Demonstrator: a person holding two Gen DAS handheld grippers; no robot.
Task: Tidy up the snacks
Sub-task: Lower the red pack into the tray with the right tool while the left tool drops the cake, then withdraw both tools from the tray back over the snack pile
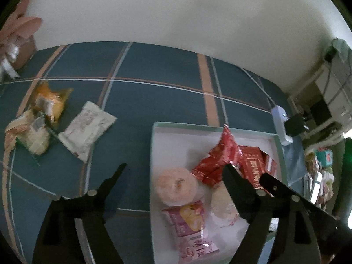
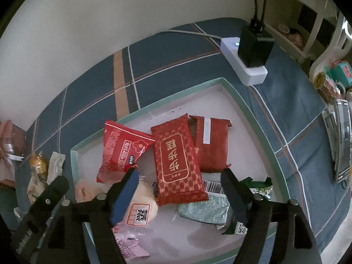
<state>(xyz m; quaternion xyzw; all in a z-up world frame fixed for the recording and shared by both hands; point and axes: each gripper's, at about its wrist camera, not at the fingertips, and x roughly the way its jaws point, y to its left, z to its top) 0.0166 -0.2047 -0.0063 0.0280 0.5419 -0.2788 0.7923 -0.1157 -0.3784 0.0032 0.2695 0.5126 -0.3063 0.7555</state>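
Both tools stood wide apart, holding nothing: the left tool (image 1: 176,168) straddled the box's (image 1: 154,145) near-left rim, the right tool (image 2: 180,171) hovered above the red packet (image 2: 178,160).

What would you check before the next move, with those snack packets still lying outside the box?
1. Left gripper open, nothing between its jaws: ok.
2. Right gripper open above the long red gold-printed packet, not pinching it: ok.
3. Shallow white green-rimmed cardboard box has bare floor left at its far side: ok.
4. Loose snacks remain on the blue plaid cloth: white flat packet, orange packet, pale yellow packet: not ok.
5. White power strip with black plug lies clear of the box: ok.
6. Whether the packets are sealed: cannot tell.
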